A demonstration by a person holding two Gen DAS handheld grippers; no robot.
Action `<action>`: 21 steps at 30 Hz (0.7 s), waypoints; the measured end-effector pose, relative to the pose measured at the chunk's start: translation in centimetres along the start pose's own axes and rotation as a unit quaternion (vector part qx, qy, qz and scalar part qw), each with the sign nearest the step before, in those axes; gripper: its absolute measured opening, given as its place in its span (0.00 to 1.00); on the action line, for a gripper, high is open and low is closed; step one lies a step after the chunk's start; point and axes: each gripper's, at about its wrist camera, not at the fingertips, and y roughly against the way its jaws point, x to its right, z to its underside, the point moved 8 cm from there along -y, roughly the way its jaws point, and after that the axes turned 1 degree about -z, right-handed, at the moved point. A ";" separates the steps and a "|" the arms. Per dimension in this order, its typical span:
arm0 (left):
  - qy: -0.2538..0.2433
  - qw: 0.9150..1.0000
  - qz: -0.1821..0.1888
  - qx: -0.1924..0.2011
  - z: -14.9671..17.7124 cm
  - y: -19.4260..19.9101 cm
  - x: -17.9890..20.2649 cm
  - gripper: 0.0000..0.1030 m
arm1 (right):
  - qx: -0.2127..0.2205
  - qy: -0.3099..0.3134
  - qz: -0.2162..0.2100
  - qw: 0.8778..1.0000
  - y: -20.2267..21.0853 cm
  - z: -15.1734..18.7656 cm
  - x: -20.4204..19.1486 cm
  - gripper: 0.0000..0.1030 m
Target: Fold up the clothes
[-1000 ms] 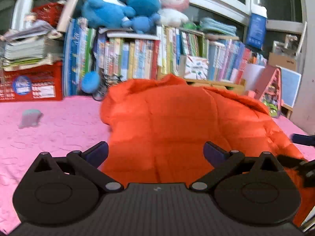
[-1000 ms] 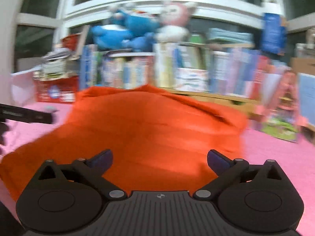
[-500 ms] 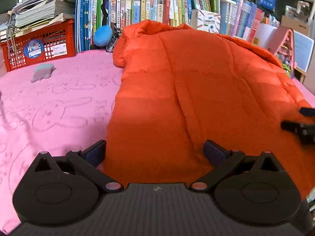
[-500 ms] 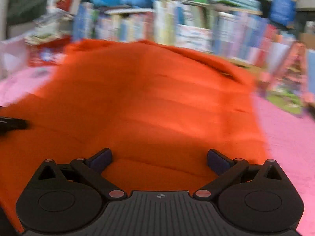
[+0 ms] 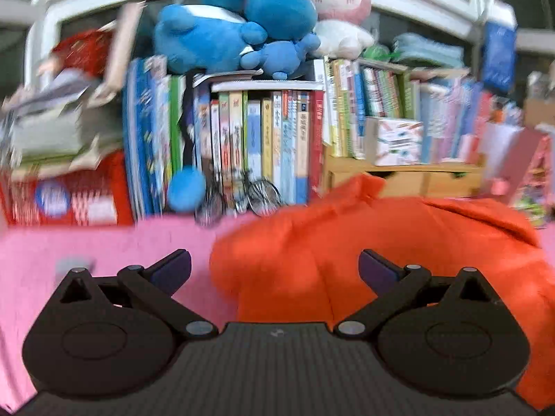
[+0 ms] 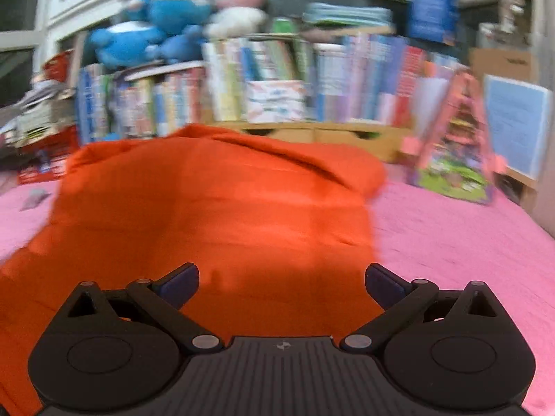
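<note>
my left gripper [image 5: 274,267] and right gripper [image 6: 281,282] are both spread wide, empty, above the orange puffer jacket [image 6: 215,215] on the pink blanket [image 6: 461,239].

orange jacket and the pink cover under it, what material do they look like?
Orange jacket: likely smooth synthetic shell with padding; puffy, stitched panels, soft sheen. Pink cover: looks like matte soft textile, maybe fleece or quilted; motion blur hides the weave.

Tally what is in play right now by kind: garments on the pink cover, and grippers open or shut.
Orange garments on the pink cover: 1, the orange jacket
Open grippers: 2, the left gripper and the right gripper, neither holding anything
Shut grippers: 0
Total: 3
</note>
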 end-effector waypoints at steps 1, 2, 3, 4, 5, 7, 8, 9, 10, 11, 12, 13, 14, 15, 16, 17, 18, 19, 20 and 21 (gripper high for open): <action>-0.017 1.000 -0.010 -0.002 -0.8 -1.8 0.8 1.00 | 0.001 0.011 -0.011 1.000 -0.4 0.0 -1.0 1.00; -0.032 0.999 -0.022 -0.014 -1.2 -3.6 1.5 1.00 | -0.001 0.022 -0.018 1.000 -0.9 0.2 -1.9 1.00; -0.048 0.998 -0.032 -0.033 -1.0 -5.4 1.9 1.00 | -0.004 0.032 -0.024 0.999 -1.4 0.4 -2.8 1.00; -0.058 0.996 -0.049 -0.052 -0.7 -6.9 2.0 0.99 | -0.014 0.037 -0.024 0.999 -1.9 1.0 -3.1 1.00; -0.059 0.993 -0.067 -0.073 0.0 -8.2 1.7 0.99 | -0.023 0.042 -0.025 0.999 -2.4 1.6 -3.4 1.00; -0.027 0.992 -0.074 -0.096 1.8 -9.2 0.3 1.00 | -0.041 0.051 -0.025 0.998 -3.4 2.7 -4.1 1.00; -0.006 0.992 -0.072 -0.104 2.8 -9.3 -0.4 1.00 | -0.045 0.053 -0.025 0.997 -3.6 3.2 -4.1 1.00; 0.015 0.992 -0.060 -0.109 3.9 -9.0 -0.9 1.00 | -0.043 0.053 -0.036 0.997 -3.3 2.9 -4.1 1.00; 0.036 0.992 -0.048 -0.115 5.0 -8.6 -1.3 1.00 | -0.041 0.052 -0.047 0.997 -2.9 2.6 -4.2 1.00; 0.057 0.990 -0.037 -0.120 6.1 -8.2 -1.7 1.00 | -0.038 0.051 -0.058 0.996 -2.6 2.3 -4.2 1.00; 0.077 0.989 -0.025 -0.126 7.2 -7.9 -2.1 1.00 | -0.026 0.055 -0.065 0.996 -2.3 1.1 -4.2 1.00; 0.097 0.987 -0.014 -0.130 8.2 -7.5 -2.5 1.00 | -0.013 0.059 -0.071 0.996 -2.0 -0.1 -4.2 1.00; 0.099 0.987 -0.015 -0.126 8.4 -6.8 -2.6 1.00 | 0.000 0.063 -0.077 0.995 -1.8 -1.3 -4.1 1.00; 0.099 0.987 -0.018 -0.126 8.6 -6.3 -2.5 1.00 | 0.015 0.083 -0.065 0.994 -2.6 -3.2 -4.2 1.00; 0.100 0.987 -0.020 -0.126 8.8 -5.8 -2.4 1.00 | 0.030 0.103 -0.052 0.993 -3.4 -5.1 -4.2 1.00; 0.100 0.987 -0.023 -0.126 9.0 -5.3 -2.3 1.00 | 0.045 0.123 -0.040 0.991 -4.3 -7.0 -4.3 1.00; 0.096 0.987 -0.029 -0.128 9.1 -5.0 -2.1 1.00 | 0.054 0.143 -0.030 0.988 -5.9 -8.5 -4.6 1.00; 0.091 0.987 -0.035 -0.130 9.2 -4.8 -1.9 1.00 | 0.056 0.159 -0.020 0.985 -7.9 -9.9 -5.4 1.00; 0.088 0.987 -0.038 -0.132 9.1 -5.0 -1.9 1.00 | 0.048 0.170 -0.017 0.984 -10.3 -10.6 -6.3 1.00; 0.085 0.987 -0.040 -0.134 9.1 -5.1 -1.8 1.00 | 0.040 0.182 -0.014 0.982 -12.6 -11.4 -7.2 1.00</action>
